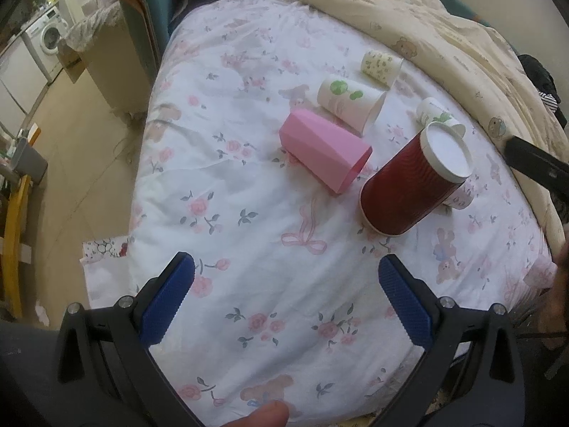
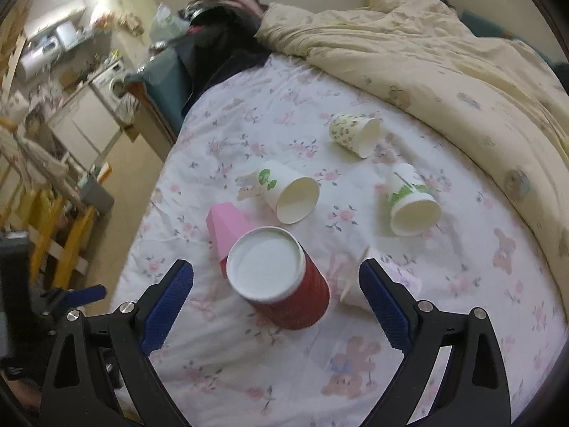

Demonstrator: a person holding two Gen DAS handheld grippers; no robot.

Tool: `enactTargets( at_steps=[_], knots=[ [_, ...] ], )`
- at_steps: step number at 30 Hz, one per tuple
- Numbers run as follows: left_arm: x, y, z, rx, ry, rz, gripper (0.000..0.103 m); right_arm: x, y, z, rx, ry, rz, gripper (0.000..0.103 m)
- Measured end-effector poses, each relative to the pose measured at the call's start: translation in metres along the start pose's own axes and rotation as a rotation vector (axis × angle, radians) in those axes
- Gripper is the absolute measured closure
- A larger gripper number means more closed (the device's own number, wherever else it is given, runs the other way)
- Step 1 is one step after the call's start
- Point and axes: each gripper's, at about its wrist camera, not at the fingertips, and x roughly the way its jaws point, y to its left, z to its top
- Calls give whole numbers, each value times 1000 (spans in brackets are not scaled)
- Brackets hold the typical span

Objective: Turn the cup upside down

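Observation:
A dark red ribbed paper cup [image 1: 409,185] [image 2: 284,284] stands upside down on the floral bed sheet [image 1: 249,213], its white base up. A pink cup [image 1: 323,149] [image 2: 227,227] lies on its side beside it. Three white printed paper cups [image 1: 352,101] [image 1: 382,66] [image 1: 439,115] lie on their sides farther back. A pale floral cup [image 1: 460,195] [image 2: 377,284] lies behind the red one. My left gripper [image 1: 286,277] is open and empty, well short of the cups. My right gripper [image 2: 275,284] is open, its jaws to either side of the red cup, apart from it.
A crumpled cream quilt [image 1: 444,28] [image 2: 426,64] covers the far and right side of the bed. The bed's left edge drops to a tiled floor [image 1: 71,160] with a yellow frame [image 1: 14,242], cabinets and a washing machine [image 1: 48,33]. Dark clothing [image 2: 220,35] lies at the head.

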Motion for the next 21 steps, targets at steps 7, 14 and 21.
enactTargets(
  at_steps=[7, 14, 21],
  knots=[
    [-27, -4, -7, 17, -101, -4, 1, -52, -5, -24, 52, -75, -45, 5],
    [-70, -2, -25, -13, -266, 6, 1, -94, 3, -60, 69, -194, -110, 4],
    [-89, -5, -44, 4, -375, 37, 1, -95, 4, -92, 60, -246, -196, 4]
  ],
)
